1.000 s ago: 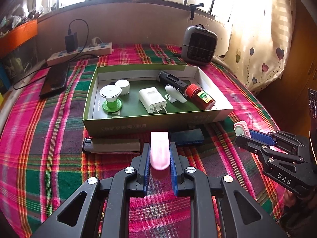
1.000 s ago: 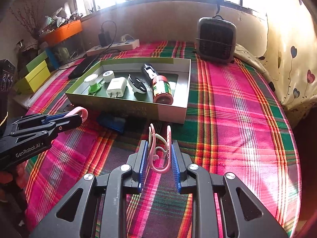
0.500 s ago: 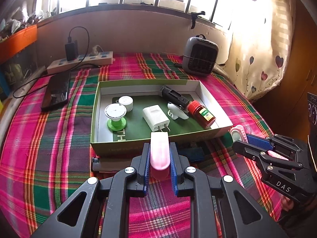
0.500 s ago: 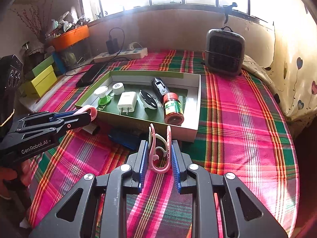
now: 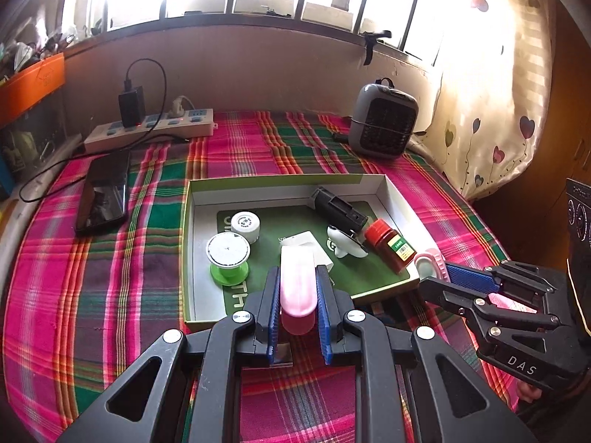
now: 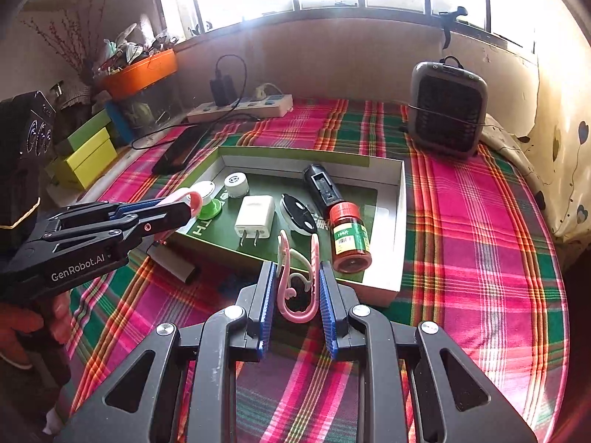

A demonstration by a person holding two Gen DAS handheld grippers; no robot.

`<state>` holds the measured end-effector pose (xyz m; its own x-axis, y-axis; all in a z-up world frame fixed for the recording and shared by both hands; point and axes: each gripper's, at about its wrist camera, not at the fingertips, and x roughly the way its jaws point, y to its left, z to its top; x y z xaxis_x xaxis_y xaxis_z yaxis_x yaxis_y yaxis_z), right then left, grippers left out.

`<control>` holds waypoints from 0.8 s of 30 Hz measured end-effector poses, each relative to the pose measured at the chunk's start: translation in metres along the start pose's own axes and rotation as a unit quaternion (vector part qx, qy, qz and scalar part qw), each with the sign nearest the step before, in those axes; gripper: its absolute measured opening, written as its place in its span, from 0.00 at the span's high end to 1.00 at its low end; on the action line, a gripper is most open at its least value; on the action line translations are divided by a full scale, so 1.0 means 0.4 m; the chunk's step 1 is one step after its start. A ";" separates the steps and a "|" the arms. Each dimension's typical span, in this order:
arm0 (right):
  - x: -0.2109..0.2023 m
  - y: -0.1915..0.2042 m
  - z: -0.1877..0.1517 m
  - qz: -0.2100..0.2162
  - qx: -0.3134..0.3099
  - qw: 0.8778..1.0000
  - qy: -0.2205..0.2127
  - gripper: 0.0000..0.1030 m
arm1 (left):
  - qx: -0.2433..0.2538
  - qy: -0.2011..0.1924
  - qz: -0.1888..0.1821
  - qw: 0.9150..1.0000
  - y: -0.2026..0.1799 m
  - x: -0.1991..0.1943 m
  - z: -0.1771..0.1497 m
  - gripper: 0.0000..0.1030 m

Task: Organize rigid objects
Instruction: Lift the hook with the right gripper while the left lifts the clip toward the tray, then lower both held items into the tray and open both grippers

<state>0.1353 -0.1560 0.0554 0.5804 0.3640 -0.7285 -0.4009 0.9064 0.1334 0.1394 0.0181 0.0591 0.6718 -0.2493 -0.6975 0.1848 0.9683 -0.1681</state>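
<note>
Both grippers now raised and advanced over green tray (image 5: 402,199) versus a second ago; drop-off looks near. Left gripper (image 5: 297,297) pinching pink clip (image 5: 297,284) above tray's near edge; right gripper (image 6: 297,288) pinching pink hook clip (image 6: 297,277) beside red-capped bottle (image 6: 349,243). Free floor behind white charger (image 6: 255,217); tray walls low.

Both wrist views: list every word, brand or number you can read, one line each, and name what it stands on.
"GenRobot.AI": side of the left gripper.
"DAS": body of the right gripper.
"TH": green tray floor, rest of the word hidden.
Red bottle label: print and barcode too small to read.
White mouse: green logo, no legible word.
</note>
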 end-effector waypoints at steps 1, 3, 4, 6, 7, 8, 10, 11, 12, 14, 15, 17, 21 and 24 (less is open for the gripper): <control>0.005 0.000 0.004 0.004 0.001 1.000 0.001 0.77 | 0.000 0.000 -0.002 1.000 0.001 0.004 0.005 0.84; 0.017 0.002 0.014 0.009 -0.001 1.000 0.004 0.77 | -0.002 0.000 -0.002 1.000 0.007 0.012 0.015 0.84; 0.023 0.004 0.018 0.009 -0.003 1.000 0.005 0.77 | -0.001 0.000 -0.003 1.000 0.008 0.016 0.019 0.84; 0.033 0.007 0.024 0.014 -0.008 1.000 0.009 0.77 | 0.002 0.000 -0.003 1.000 0.009 0.026 0.027 0.84; 0.038 0.007 0.026 0.016 -0.009 1.000 0.010 0.77 | 0.003 0.001 -0.004 1.000 0.009 0.031 0.031 0.84; 0.043 0.008 0.029 0.017 -0.009 1.000 0.012 0.77 | 0.005 0.001 -0.006 1.000 0.010 0.037 0.034 0.84; 0.054 0.007 0.035 0.023 -0.009 1.000 0.016 0.77 | 0.003 0.003 -0.009 1.000 0.013 0.047 0.042 0.84; 0.059 0.006 0.038 0.023 -0.008 1.000 0.017 0.77 | 0.003 0.002 -0.010 1.000 0.014 0.052 0.046 0.84; 0.065 0.005 0.041 0.024 -0.008 1.000 0.019 0.77 | 0.002 0.002 -0.012 1.000 0.015 0.057 0.050 0.84; 0.076 0.006 0.047 0.028 -0.010 0.999 0.022 0.77 | 0.002 0.003 -0.016 1.000 0.016 0.069 0.058 0.84; 0.082 0.007 0.050 0.030 -0.012 0.999 0.024 0.77 | 0.000 0.005 -0.018 1.000 0.017 0.075 0.061 0.83; 0.093 0.007 0.055 0.033 -0.014 0.999 0.028 0.77 | -0.001 0.007 -0.020 1.000 0.021 0.090 0.069 0.84; 0.117 0.005 0.064 0.036 -0.015 0.999 0.037 0.77 | 0.001 0.011 -0.023 1.000 0.023 0.112 0.080 0.84; 0.131 0.003 0.068 0.035 -0.018 0.998 0.040 0.77 | 0.003 0.018 -0.023 1.000 0.024 0.132 0.084 0.84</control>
<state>0.1845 -0.1300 0.0358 0.4921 0.4064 -0.7698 -0.4648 0.8704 0.1624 0.2009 0.0135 0.0440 0.6366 -0.2926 -0.7135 0.2198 0.9557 -0.1959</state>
